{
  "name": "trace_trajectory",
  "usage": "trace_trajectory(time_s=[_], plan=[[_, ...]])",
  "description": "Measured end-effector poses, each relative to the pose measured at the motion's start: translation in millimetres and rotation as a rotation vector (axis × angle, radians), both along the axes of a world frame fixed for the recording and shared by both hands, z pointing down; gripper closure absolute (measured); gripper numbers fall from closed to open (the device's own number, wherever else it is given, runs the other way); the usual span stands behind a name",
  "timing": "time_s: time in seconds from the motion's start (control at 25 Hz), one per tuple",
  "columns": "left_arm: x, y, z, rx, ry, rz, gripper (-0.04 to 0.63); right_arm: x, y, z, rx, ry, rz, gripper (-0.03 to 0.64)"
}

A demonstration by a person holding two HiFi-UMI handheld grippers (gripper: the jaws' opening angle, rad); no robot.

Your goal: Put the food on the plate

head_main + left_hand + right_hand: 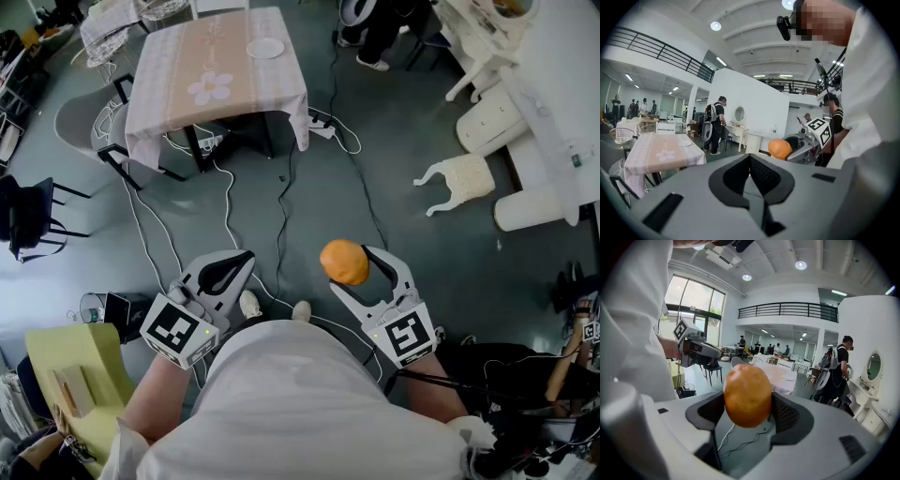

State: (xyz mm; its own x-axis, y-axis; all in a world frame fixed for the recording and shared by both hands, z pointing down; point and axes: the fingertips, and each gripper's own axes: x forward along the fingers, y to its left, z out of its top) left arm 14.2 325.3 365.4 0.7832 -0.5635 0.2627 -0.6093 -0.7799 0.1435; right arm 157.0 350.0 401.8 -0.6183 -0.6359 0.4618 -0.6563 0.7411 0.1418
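Orange rounded food (747, 394) gripped, not yet plated
Right gripper (361, 265) pinches it; left gripper (239, 262) jaws pressed together; round white plate (265, 48) well apart

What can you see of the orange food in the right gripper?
The food is a smooth, egg-shaped lump, orange-brown with a slightly mottled skin. It is clamped at its sides between the right gripper's dark pads, nothing else touching it. It hangs in the air above the grey floor, well short of the table.
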Motion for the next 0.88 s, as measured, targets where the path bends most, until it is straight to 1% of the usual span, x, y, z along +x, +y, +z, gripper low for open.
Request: trace_trajectory(time_s=[0.32, 0.48, 0.6, 0.72, 0.88], plan=[[27, -2, 7, 0.005, -0.029, -0.034, 0.586, 35, -1, 17, -0.012, -0.023, -0.003, 0.290], [35, -1, 10, -0.007, -0.033, -0.050, 0.586, 41, 0, 25, -0.029, -0.027, -0.018, 0.290], [38, -7, 12, -0.021, -0.032, -0.045, 0.586, 40, -9, 29, -0.040, -0.033, -0.023, 0.290], [35, -24, 16, -0.023, -0.037, -0.030, 0.586, 37, -27, 33, -0.037, -0.017, -0.015, 0.290], [27, -64, 25, -0.020, -0.026, -0.002, 0.586, 29, -63, 40, -0.047, -0.019, 0.013, 0.290]])
